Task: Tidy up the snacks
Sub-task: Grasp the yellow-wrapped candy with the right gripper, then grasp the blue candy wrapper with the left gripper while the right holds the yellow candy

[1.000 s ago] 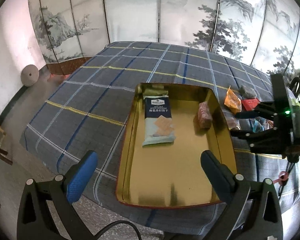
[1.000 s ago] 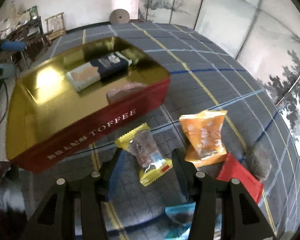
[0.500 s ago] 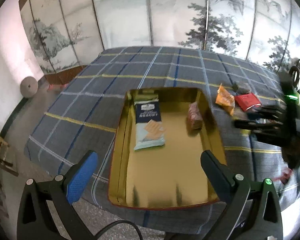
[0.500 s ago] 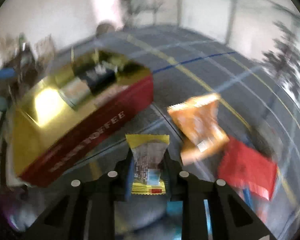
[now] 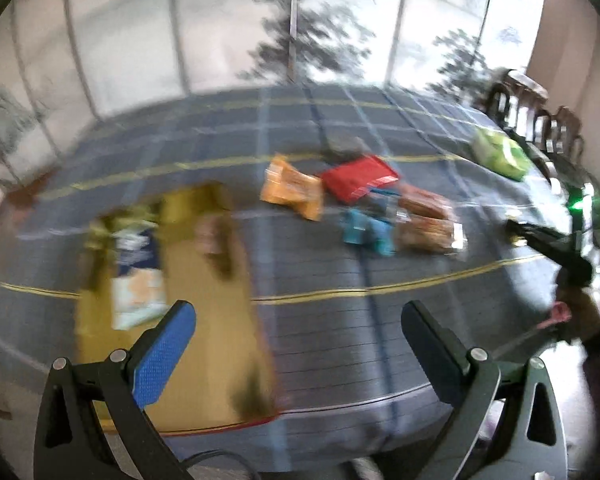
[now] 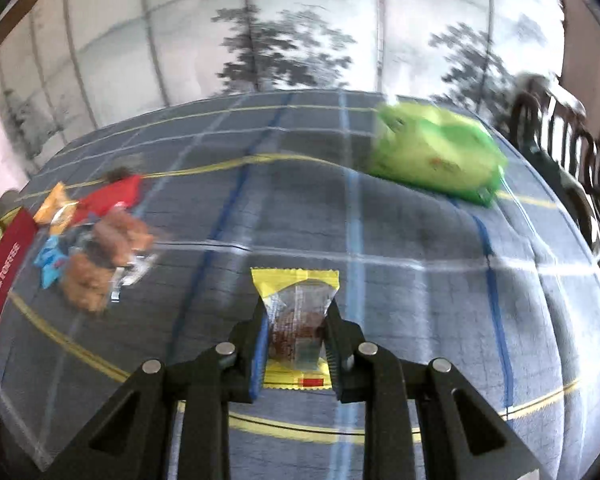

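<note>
My right gripper (image 6: pixel 295 320) is shut on a yellow-edged clear snack packet (image 6: pixel 296 312) and holds it above the plaid tablecloth. My left gripper (image 5: pixel 296 332) is open and empty above the near table edge, beside the gold toffee tin (image 5: pixel 216 320). The tin holds a blue-and-white cracker pack (image 5: pixel 138 272) and a small wrapped snack (image 5: pixel 210 236). Loose snacks lie on the cloth: an orange packet (image 5: pixel 292 192), a red packet (image 5: pixel 360 178), a blue packet (image 5: pixel 364 232), brown pastry packs (image 5: pixel 428 224) and a green bag (image 6: pixel 436 156). The right gripper also shows at the right in the left wrist view (image 5: pixel 516 230).
The tin's red side (image 6: pixel 4 276) shows at the left edge of the right wrist view. Dark wooden chairs (image 6: pixel 572 152) stand past the table's right side. A painted folding screen (image 5: pixel 300 32) stands behind the table. Both views are motion-blurred.
My right gripper closed on the yellow packet, lifted it and swung right, away from the tin toward the green bag. My left gripper view has panned right, so the tin now sits at the left.
</note>
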